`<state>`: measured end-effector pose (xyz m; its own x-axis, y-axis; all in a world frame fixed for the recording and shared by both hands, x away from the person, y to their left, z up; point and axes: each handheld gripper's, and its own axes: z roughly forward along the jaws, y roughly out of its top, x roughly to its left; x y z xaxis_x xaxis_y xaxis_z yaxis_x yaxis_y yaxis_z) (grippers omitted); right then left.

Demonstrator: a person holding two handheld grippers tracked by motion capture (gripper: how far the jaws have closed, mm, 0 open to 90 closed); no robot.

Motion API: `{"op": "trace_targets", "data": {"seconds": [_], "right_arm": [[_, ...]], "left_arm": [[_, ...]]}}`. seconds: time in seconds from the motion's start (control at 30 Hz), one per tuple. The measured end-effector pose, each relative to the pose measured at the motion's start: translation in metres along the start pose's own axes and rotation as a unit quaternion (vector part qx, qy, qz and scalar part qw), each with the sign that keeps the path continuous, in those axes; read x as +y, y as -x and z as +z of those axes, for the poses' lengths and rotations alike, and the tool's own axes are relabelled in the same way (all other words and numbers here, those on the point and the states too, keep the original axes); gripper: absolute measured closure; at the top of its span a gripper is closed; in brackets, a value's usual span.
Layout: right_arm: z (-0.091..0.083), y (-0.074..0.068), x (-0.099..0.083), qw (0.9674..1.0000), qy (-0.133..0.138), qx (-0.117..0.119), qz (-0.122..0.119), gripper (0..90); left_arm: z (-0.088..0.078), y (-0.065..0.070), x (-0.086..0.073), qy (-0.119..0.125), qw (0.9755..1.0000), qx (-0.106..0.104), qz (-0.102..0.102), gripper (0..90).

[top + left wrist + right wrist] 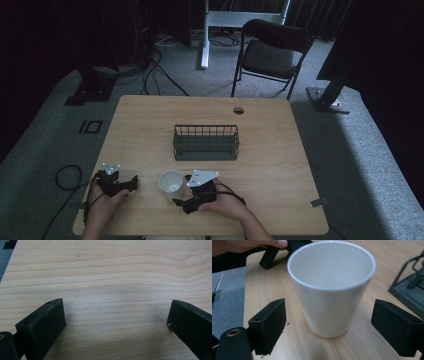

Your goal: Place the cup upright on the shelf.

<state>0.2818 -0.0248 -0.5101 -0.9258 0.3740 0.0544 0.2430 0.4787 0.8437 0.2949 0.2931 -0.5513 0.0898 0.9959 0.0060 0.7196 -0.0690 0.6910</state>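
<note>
One white cup (pixel 331 290) and one wire basket (pixel 205 142) sat on the table (pixel 270 150). My right gripper (pixel 329 327) was spread wide around the cup, not touching. My left gripper (pixel 115 325) was spread over bare wood.

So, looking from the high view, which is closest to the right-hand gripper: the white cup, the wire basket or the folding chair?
From the right gripper:
1. White cup, just beside it, toward the left.
2. Wire basket, mid-table, beyond it.
3. Folding chair, on the floor past the far edge.

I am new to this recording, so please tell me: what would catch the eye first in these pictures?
The white cup stands upright near the table's front edge, between the right gripper's open jaws. Behind it, mid-table, sits a dark wire basket. The left gripper rests open to the cup's left.
</note>
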Motion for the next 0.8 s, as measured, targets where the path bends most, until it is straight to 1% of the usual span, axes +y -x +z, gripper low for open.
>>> {"op": "trace_targets", "data": {"seconds": [0.13, 0.17, 0.27, 0.3, 0.37, 0.53, 0.63, 0.73, 0.8], "right_arm": [[0.005, 0.000, 0.004, 1.0000, 0.003, 0.000, -0.002, 12.2], [0.006, 0.000, 0.005, 1.0000, 0.004, 0.002, 0.001, 12.2], [0.010, -0.001, 0.008, 1.0000, 0.006, 0.001, -0.006, 12.3], [0.011, -0.001, 0.008, 1.0000, 0.007, 0.002, -0.002, 12.3], [0.013, -0.001, 0.010, 0.9999, 0.006, -0.002, -0.010, 12.3], [0.018, -0.001, 0.013, 0.9999, 0.010, 0.000, -0.010, 12.3], [0.020, 0.000, 0.015, 0.9999, 0.011, -0.003, -0.008, 12.7], [0.021, 0.000, 0.016, 0.9999, 0.014, -0.004, -0.001, 13.2], [0.021, 0.000, 0.017, 0.9998, 0.018, -0.007, 0.007, 16.1]], "left_arm": [[0.000, 0.000, 0.000, -0.001, 1.0000, 0.000, 0.000, 2.0], [0.000, 0.000, 0.000, -0.001, 1.0000, 0.000, 0.000, 2.0], [0.000, 0.000, 0.000, -0.001, 1.0000, 0.000, 0.000, 2.0], [0.000, 0.000, 0.000, -0.001, 1.0000, 0.000, 0.001, 2.0], [0.000, 0.000, 0.000, -0.001, 1.0000, 0.000, 0.000, 2.0], [0.000, 0.000, 0.000, -0.001, 1.0000, 0.000, 0.000, 2.0], [0.000, 0.000, 0.000, 0.000, 1.0000, 0.000, 0.000, 2.1], [0.000, 0.000, 0.000, 0.000, 1.0000, 0.000, 0.000, 2.0], [0.000, 0.000, 0.000, 0.000, 1.0000, 0.000, 0.000, 2.0]]}}
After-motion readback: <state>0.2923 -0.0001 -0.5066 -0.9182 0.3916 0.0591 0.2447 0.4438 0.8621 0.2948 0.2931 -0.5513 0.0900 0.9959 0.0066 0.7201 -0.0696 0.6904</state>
